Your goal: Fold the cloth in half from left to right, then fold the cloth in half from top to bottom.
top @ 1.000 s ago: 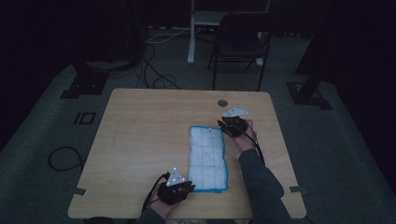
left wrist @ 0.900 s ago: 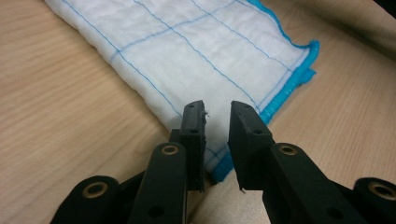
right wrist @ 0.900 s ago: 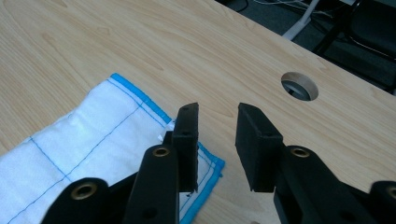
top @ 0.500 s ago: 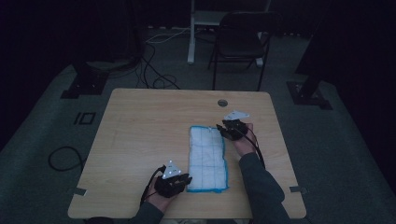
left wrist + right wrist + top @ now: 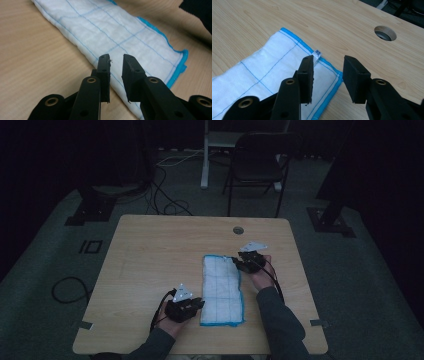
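Having just widened its jaws off the far corner of the folded cloth (image 5: 222, 289) lying flat mid-table, the right gripper (image 5: 244, 264) hovers empty while the left gripper (image 5: 192, 306), jaws parted and holding nothing, has lifted beside the near edge, suggesting the fold is finished.

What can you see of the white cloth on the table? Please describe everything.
The cloth is white, quilted-looking fabric with thin blue grid lines and a bright blue hem. It lies folded into a long flat strip on the table. A small white tag sticks out at one corner. Both grippers hover open over its edges; nothing grips it.
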